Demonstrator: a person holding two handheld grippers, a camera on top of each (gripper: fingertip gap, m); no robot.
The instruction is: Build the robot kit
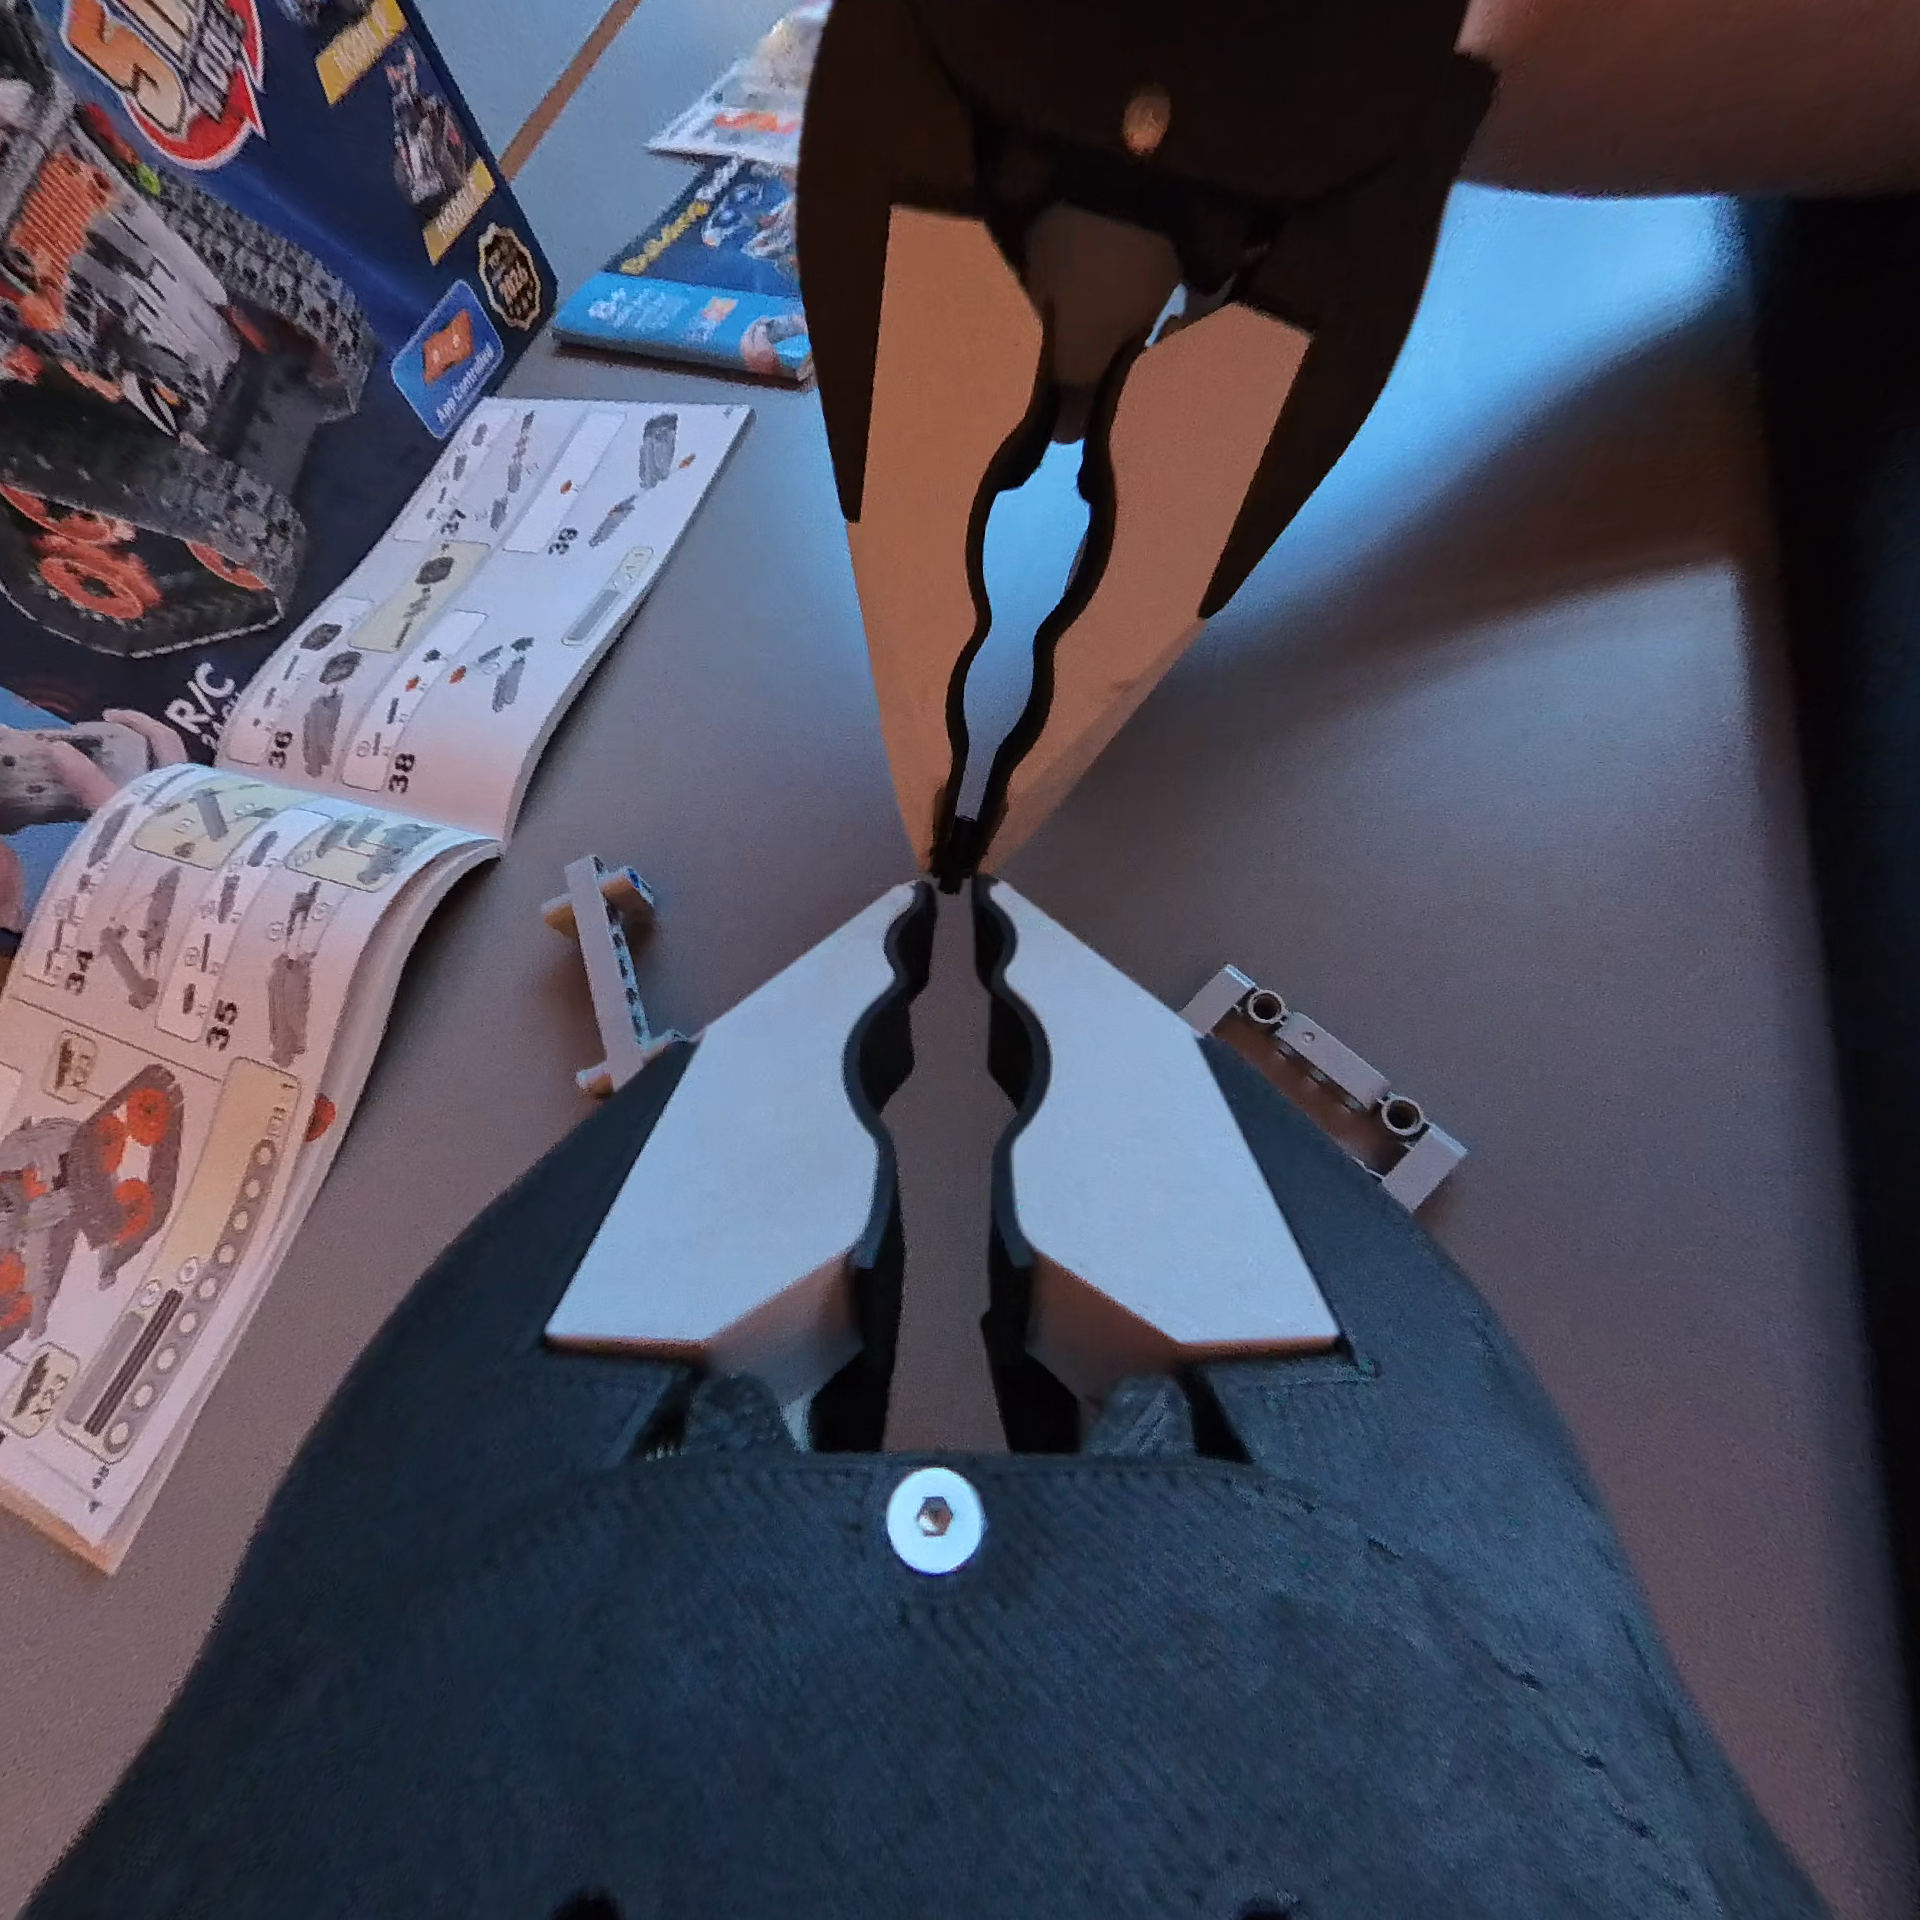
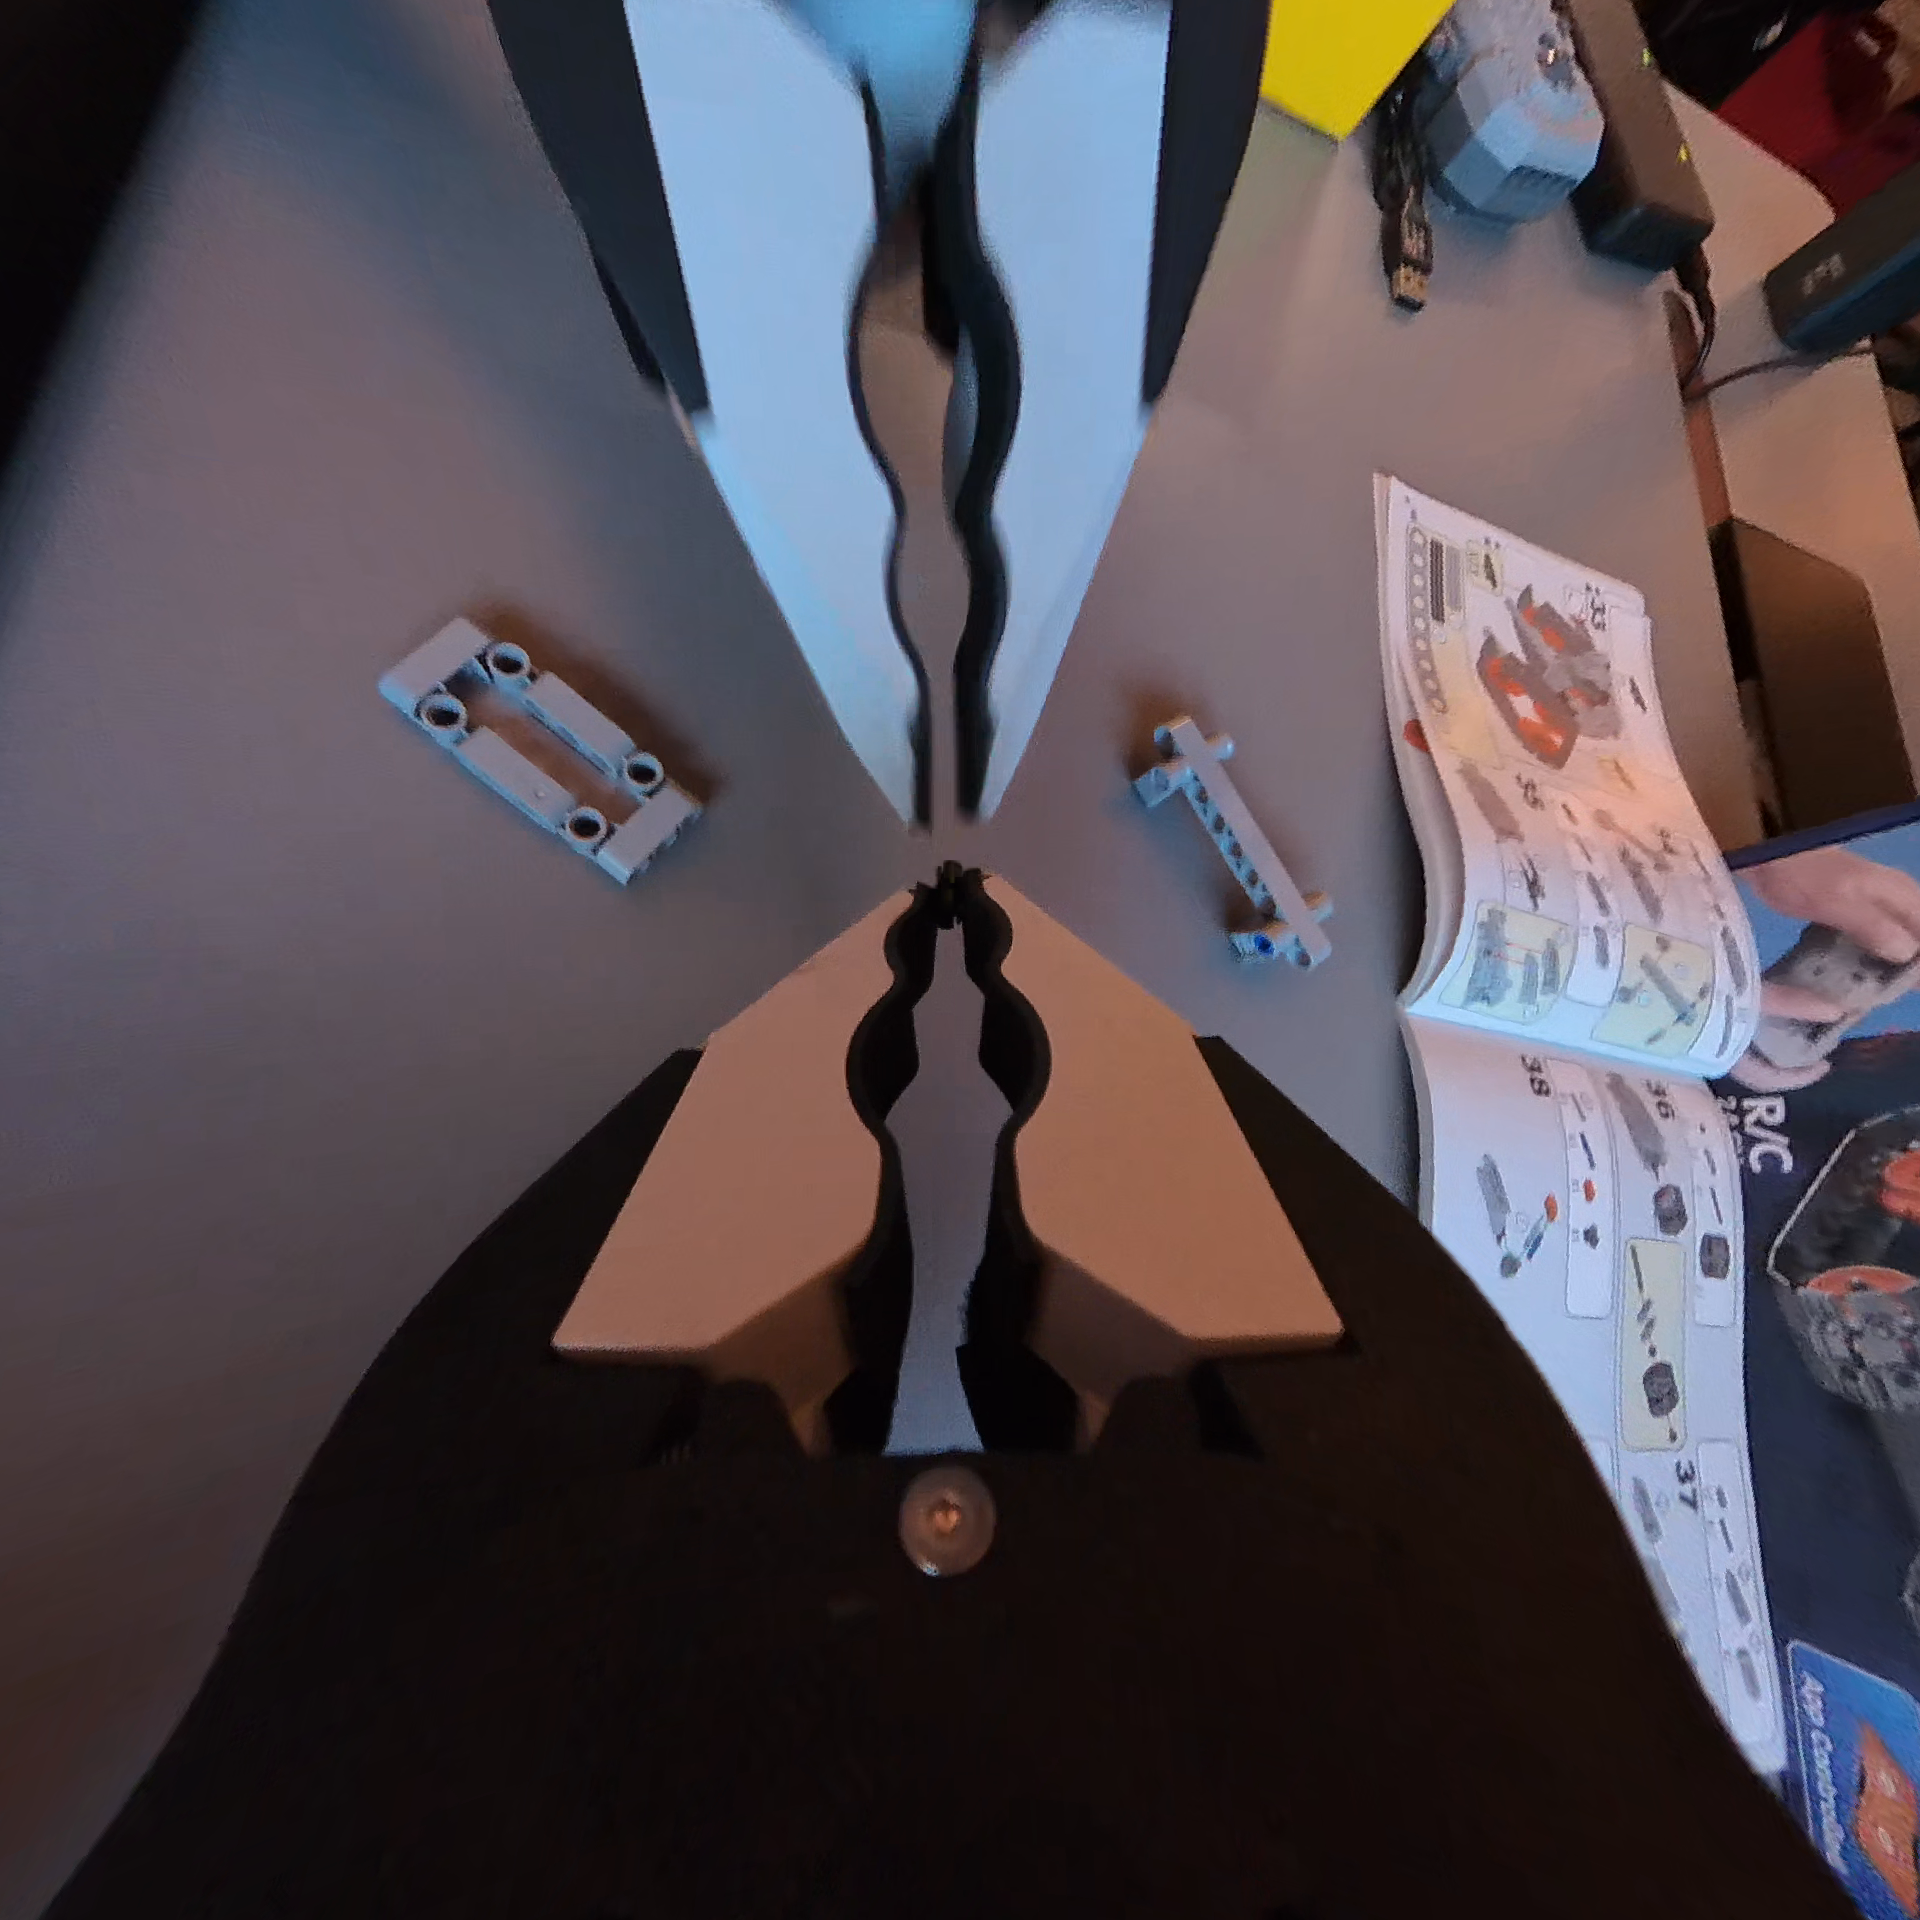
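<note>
Tip to tip above the table (image 2: 260, 436), my right gripper (image 2: 948, 902) pinches a small black pin (image 2: 948, 883) toward my left gripper (image 1: 948, 896), whose jaws stand narrowly apart, holding nothing; grey frame (image 2: 540, 748) and grey beam (image 2: 1236, 847) lie either side, booklet (image 2: 1558, 831) far right for reference.

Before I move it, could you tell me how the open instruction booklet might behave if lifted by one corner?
The instruction booklet would probably flop, since its thin pages already arch up near the spine. On the smooth table it likely slides easily when pushed. A single pinched page might tear.
</note>
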